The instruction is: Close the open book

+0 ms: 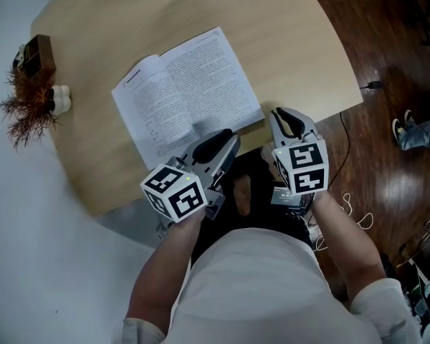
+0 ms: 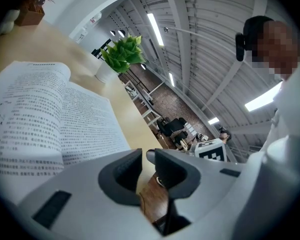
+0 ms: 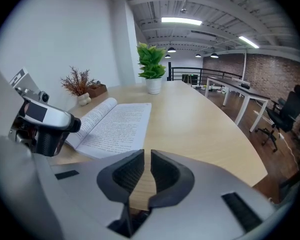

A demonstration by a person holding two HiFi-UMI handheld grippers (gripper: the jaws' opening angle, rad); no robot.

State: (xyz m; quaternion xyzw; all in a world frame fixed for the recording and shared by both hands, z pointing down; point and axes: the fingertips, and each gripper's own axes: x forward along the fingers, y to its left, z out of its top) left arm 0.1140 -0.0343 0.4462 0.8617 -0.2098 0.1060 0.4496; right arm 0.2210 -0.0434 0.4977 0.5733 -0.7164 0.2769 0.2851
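The open book [image 1: 186, 92] lies flat on the round wooden table [image 1: 301, 41], its printed pages up and its near corner at the table's front edge. My left gripper [image 1: 218, 140] hovers over that near corner; its jaws stand almost together with only a thin slit, and nothing is between them [image 2: 148, 156]. My right gripper [image 1: 283, 117] sits just right of the book at the table's edge, its jaws likewise nearly touching and empty [image 3: 147, 156]. The book [image 2: 40, 119] fills the left of the left gripper view. In the right gripper view the book [image 3: 115, 121] lies ahead to the left.
A potted green plant [image 3: 152, 64] stands at the table's far side. A dried-twig ornament with a small wooden box [image 1: 32, 84] sits at the far left edge. Dark wooden floor with a cable [image 1: 347, 149] lies to the right; someone's shoe [image 1: 416, 131] shows there.
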